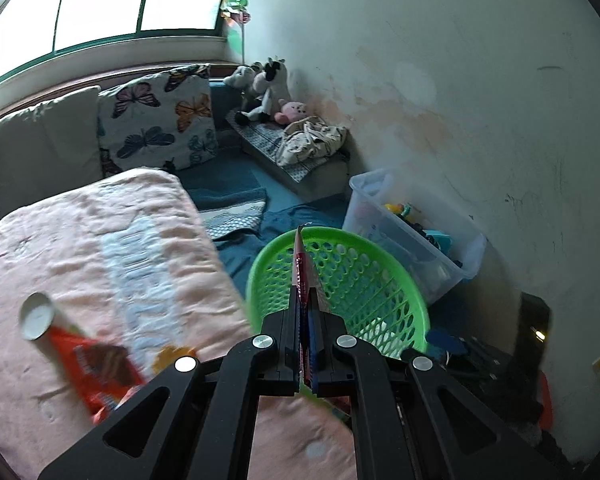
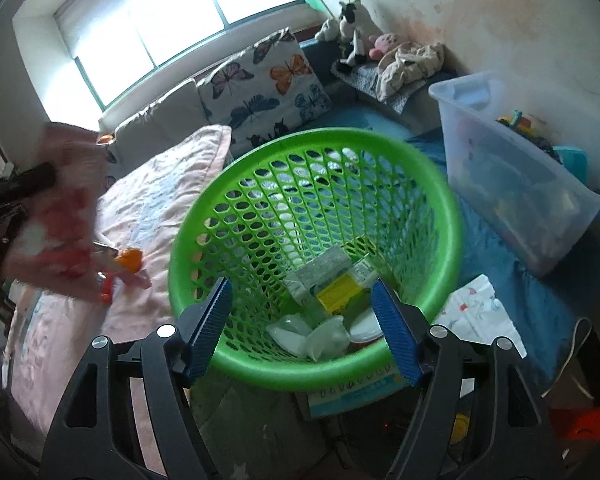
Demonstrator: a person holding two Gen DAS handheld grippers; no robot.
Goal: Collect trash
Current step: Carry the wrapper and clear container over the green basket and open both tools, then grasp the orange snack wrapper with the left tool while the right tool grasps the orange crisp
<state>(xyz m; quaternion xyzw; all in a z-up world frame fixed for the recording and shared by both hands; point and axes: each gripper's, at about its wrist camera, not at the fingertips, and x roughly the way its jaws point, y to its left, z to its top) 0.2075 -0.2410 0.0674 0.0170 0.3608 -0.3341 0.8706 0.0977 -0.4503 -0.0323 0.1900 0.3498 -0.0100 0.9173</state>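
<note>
No text could be read: print on the orange wrapper (image 1: 100, 368), the yellow-labelled carton (image 2: 340, 292) and the booklet (image 2: 356, 390) under the basket was too blurred.

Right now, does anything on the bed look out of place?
Yes. An orange snack bag and a white cup lie loose on the pink blanket, not in the green basket beside the bed, where other trash already lies. The left gripper holds a thin red wrapper above the basket.

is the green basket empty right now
No, the right wrist view shows the green basket already holding a carton and crumpled clear plastic at its bottom.
</note>
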